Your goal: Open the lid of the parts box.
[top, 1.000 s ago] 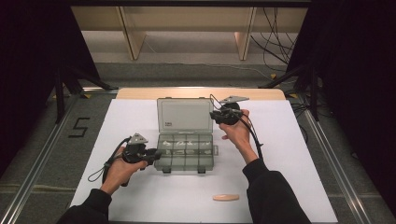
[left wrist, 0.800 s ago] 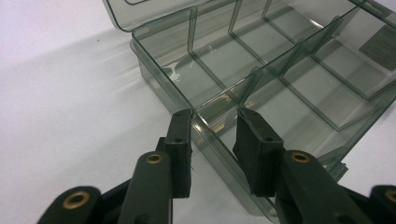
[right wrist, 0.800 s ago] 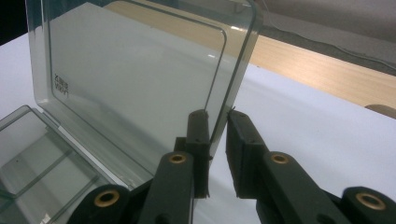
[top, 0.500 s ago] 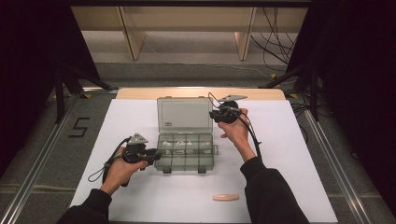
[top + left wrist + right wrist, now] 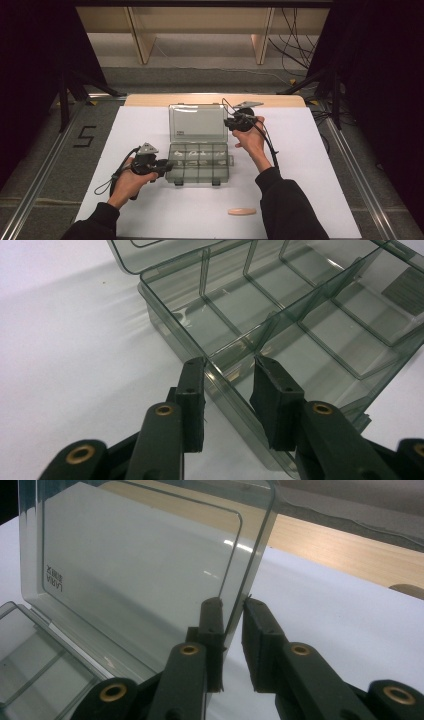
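Observation:
A smoky clear compartment box [image 5: 200, 169] lies mid-table with its lid [image 5: 196, 122] standing upright. My left gripper [image 5: 169, 167] is at the box's left end. In the left gripper view its jaws [image 5: 230, 371] straddle the near corner wall of the box [image 5: 300, 335] and are closed onto it. My right gripper [image 5: 229, 122] is at the lid's right edge. The right gripper view has its jaws [image 5: 232, 607] pinching that edge of the lid [image 5: 135, 565]. Small pale items lie in the back row of compartments.
A tan oblong piece [image 5: 242, 211] lies on the white sheet [image 5: 310, 165] near the front, beside the right sleeve. A wooden strip [image 5: 150, 100] borders the table's far edge. Metal rails run along both sides.

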{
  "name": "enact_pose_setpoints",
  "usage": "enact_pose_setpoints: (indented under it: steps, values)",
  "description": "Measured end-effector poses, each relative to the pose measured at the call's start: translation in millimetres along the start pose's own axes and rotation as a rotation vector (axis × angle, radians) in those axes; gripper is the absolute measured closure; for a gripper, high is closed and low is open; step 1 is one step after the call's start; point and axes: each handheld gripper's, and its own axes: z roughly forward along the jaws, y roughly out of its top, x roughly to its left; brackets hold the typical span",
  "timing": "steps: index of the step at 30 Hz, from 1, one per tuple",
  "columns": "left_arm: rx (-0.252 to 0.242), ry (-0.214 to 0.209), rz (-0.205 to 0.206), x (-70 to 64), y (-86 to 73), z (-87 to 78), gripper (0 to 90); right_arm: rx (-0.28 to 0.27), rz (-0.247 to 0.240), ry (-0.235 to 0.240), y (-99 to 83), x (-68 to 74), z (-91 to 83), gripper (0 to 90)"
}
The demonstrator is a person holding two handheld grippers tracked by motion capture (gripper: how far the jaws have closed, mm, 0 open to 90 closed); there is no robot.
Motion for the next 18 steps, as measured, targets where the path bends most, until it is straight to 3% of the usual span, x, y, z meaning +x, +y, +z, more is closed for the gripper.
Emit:
enact_pose_setpoints:
  steps: [1, 3, 4, 8, 12, 14, 18]
  values:
    - [0.002, 0.001, 0.003, 0.0, 0.1, -0.1, 65.9, 0.002, 0.018, -0.001, -0.6, 1.1, 0.2, 79.2]
    - [0.001, 0.004, 0.004, -0.4, 0.2, -0.1, 65.9, 0.004, 0.001, -0.001, -0.8, 0.0, 1.0, 78.5]
    - [0.001, 0.004, 0.004, -0.4, 0.2, -0.1, 65.9, 0.011, 0.027, -0.004, -0.3, 1.7, 0.8, 78.0]
    - [-0.002, 0.003, 0.001, -0.8, 0.1, 0.0, 65.8, 0.000, 0.006, -0.007, -0.9, 0.8, 3.2, 76.0]
    - [0.003, 0.002, 0.003, -0.8, 0.2, -0.2, 65.8, 0.012, 0.019, -0.006, -0.9, 1.8, 3.0, 73.4]
    - [0.005, 0.003, 0.005, -0.9, 0.2, -0.4, 65.8, -0.010, -0.003, -0.011, -1.3, 0.1, 3.9, 71.7]
    - [0.005, 0.005, 0.005, -0.8, 0.1, -0.4, 65.6, -0.016, 0.022, 0.003, 1.3, 1.8, -2.3, 66.4]
